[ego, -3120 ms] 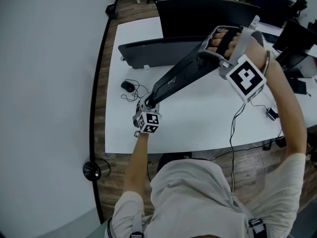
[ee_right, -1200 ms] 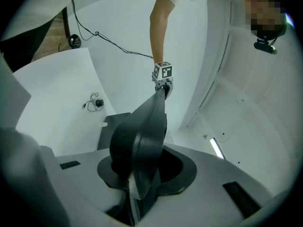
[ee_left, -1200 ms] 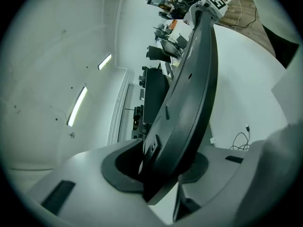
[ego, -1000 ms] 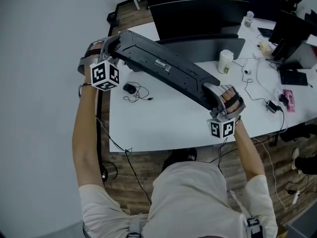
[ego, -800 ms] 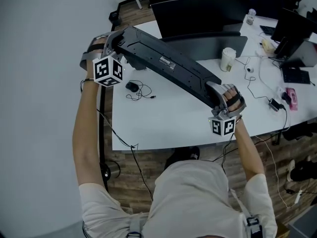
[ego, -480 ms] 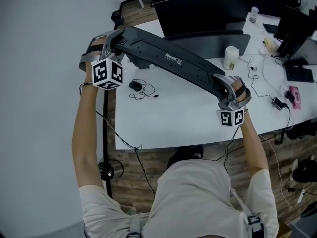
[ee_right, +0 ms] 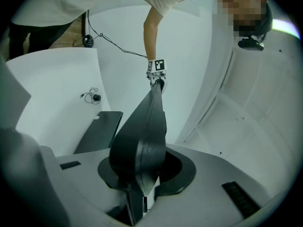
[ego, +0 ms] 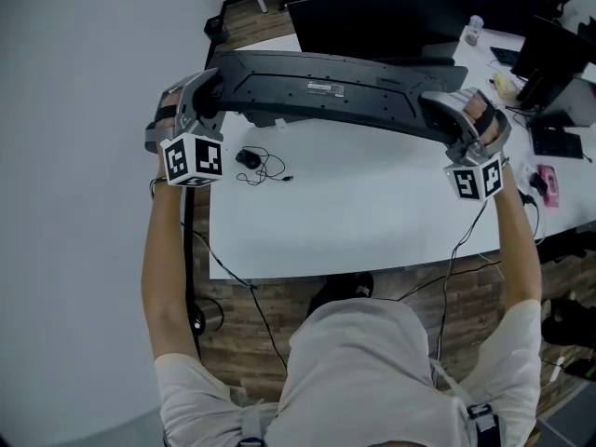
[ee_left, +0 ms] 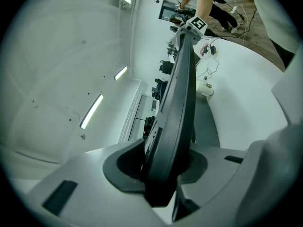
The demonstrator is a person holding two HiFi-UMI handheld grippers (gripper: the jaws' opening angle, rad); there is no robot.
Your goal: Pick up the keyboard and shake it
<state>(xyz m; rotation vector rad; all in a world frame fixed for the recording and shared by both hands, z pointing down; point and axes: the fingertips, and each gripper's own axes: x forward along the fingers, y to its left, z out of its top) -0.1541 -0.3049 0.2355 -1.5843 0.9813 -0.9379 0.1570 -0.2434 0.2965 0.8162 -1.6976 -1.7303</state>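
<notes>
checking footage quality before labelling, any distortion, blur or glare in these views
Head view: evenly lit, no glare, keyboard sharp, straight edges bowed. Left gripper view: heavy fisheye, dark round vignette, ceiling light strip bright but not flaring. Right gripper view: same fisheye and vignette, keyboard's near end soft.

Long black plastic keyboard: 1 s ago sloped from 10 o'clock down to 4 o'clock; now approx. level, 9 to 3 o'clock. Right gripper raised w/ its end from 4 to 2 o'clock. Left gripper shifted slightly toward 9 o'clock. Both jaw pairs just closing, keyboard ends between them.
</notes>
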